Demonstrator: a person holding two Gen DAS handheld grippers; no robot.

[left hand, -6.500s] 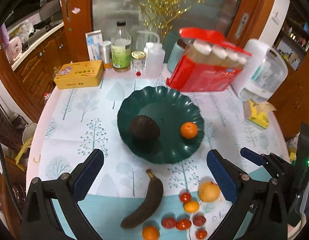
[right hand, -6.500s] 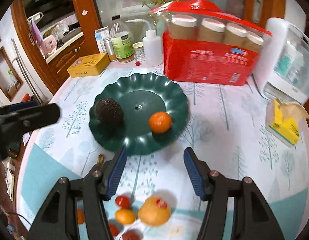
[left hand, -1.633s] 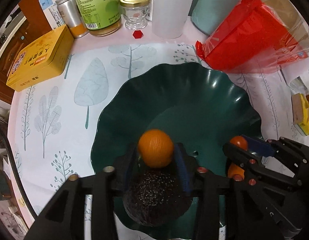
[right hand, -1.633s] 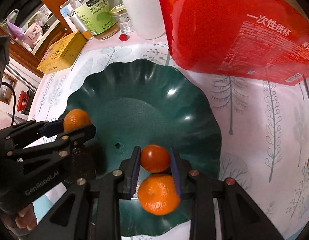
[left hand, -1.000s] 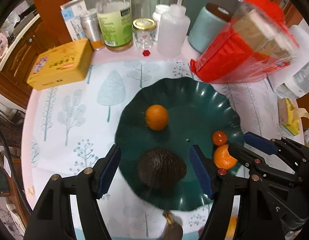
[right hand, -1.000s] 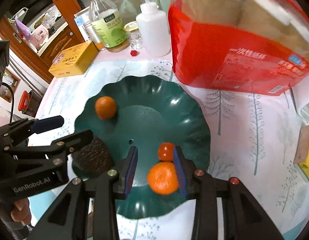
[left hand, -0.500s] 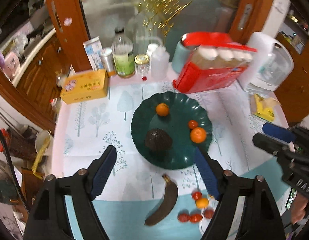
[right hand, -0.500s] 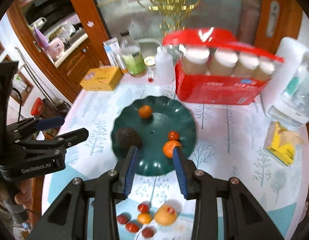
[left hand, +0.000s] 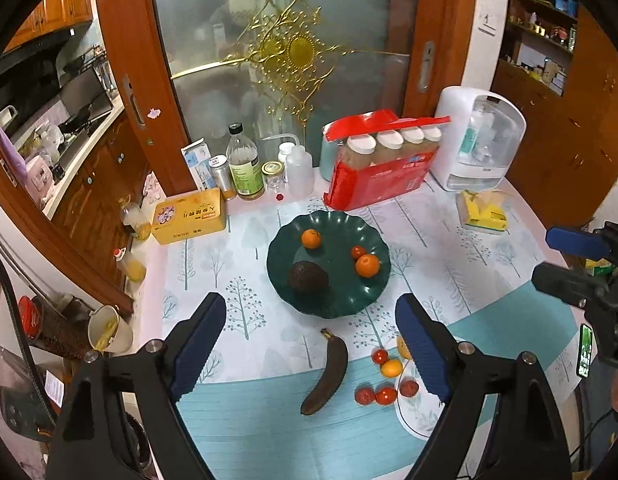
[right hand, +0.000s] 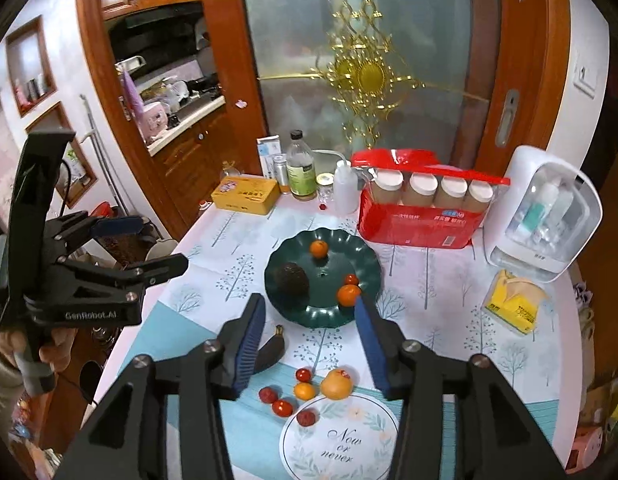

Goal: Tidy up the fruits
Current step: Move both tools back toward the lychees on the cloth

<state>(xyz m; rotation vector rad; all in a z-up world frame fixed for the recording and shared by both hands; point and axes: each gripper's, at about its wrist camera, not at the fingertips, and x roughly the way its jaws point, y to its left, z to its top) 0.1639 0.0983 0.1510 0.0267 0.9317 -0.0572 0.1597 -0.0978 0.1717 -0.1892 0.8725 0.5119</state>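
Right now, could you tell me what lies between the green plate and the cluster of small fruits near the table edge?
Only the dark banana, beside bare tablecloth, seen in the left wrist view.

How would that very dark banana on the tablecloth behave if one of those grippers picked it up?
The banana looks almost black all over, so it is probably overripe: likely soft, and firm pads might squash or split it. It is long and curved, lying flat, so it should not roll. Gripped near one end it would probably sag or swing; the middle seems safer.
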